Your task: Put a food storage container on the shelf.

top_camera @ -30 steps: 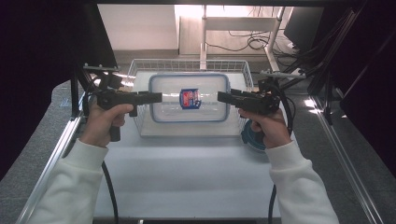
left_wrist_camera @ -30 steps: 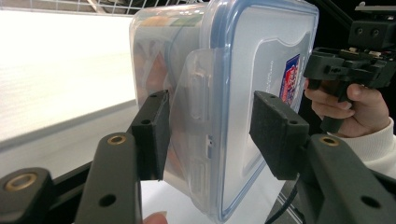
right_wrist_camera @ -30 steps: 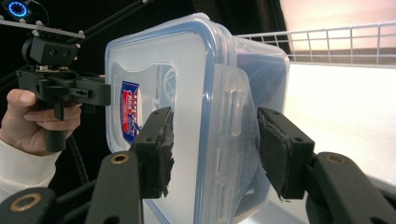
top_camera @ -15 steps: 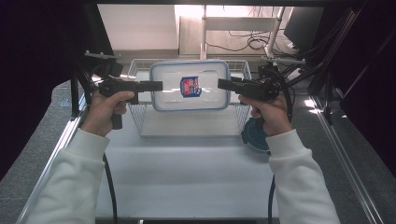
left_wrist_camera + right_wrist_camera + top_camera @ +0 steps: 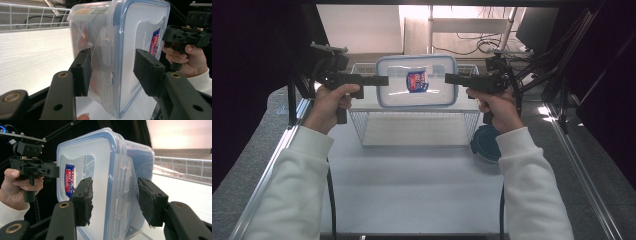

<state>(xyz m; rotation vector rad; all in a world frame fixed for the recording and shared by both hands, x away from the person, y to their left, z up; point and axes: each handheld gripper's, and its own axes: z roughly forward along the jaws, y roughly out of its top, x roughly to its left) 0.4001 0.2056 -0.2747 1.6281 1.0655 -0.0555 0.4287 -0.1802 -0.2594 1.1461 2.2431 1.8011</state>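
Note:
A clear plastic container [image 5: 434, 96] with a blue-rimmed lid and a red and blue label hangs in the air above a white wire basket [image 5: 412, 125], its lid turned towards me. My left gripper [image 5: 384, 80] clamps its left end and my right gripper [image 5: 448, 78] its right end. In the left gripper view the container [image 5: 135, 30] sits between the two pads, latch flap in the middle. The right gripper view has the same container [image 5: 87, 155] pinched across lid and body, with the other hand beyond it.
The wire basket stands at the far middle of the white table [image 5: 412, 190]. A dark blue round lid [image 5: 486, 142] lies on the table by the basket's right front corner. Dark frames and cables stand at both sides.
Both hands have raised the container out of the basket and carried it farther away, and it has tipped so the lid faces me more.

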